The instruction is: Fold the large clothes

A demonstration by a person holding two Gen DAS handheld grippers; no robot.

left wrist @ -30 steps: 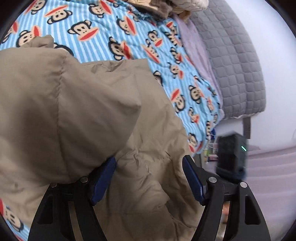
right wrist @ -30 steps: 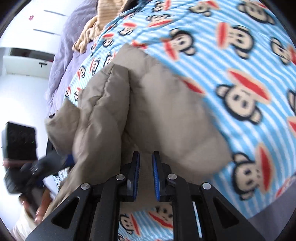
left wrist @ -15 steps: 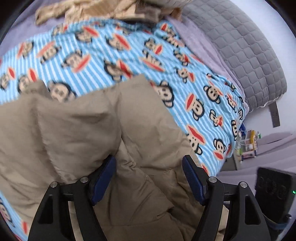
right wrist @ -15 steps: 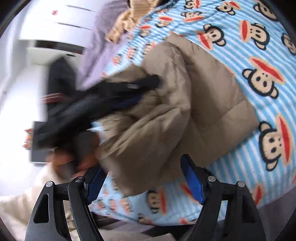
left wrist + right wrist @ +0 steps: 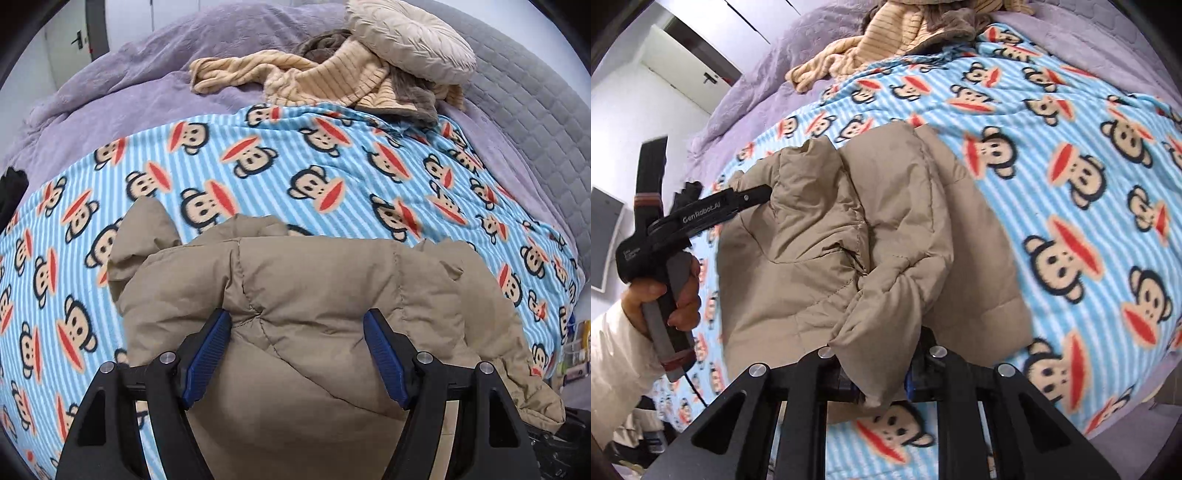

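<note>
Two grippers work over one tan puffer jacket (image 5: 314, 295) that lies bunched on a blue striped blanket (image 5: 258, 177) printed with monkey faces, spread across a bed. In the left wrist view, the left gripper (image 5: 297, 345) fills the bottom of the frame with its blue-padded fingers (image 5: 207, 350) spread wide apart, released; a padded fold of the jacket bulges up between them, and whether the pads touch the cloth cannot be told. At the upper left of that frame a lilac bedspread (image 5: 129, 74) shows beyond the blanket, at upper centre lies a heap of cream ribbed knitwear (image 5: 314, 77), and at the upper right a pale quilted cushion (image 5: 406, 33) rests on the heap against a grey quilted headboard (image 5: 535, 103). In the right wrist view, at the left edge of the frame, a hand (image 5: 665, 295) in a cream sleeve (image 5: 617, 350) grips the handle of the left gripper, whose black tip reaches the jacket's left side. The jacket (image 5: 868, 240) sits in the centre of that frame, folded over itself into thick ridges. At the bottom centre the right gripper (image 5: 882, 380) is clenched on a puffy lobe of the jacket, the cloth pinched between its fingers and hiding most of the pads.
</note>
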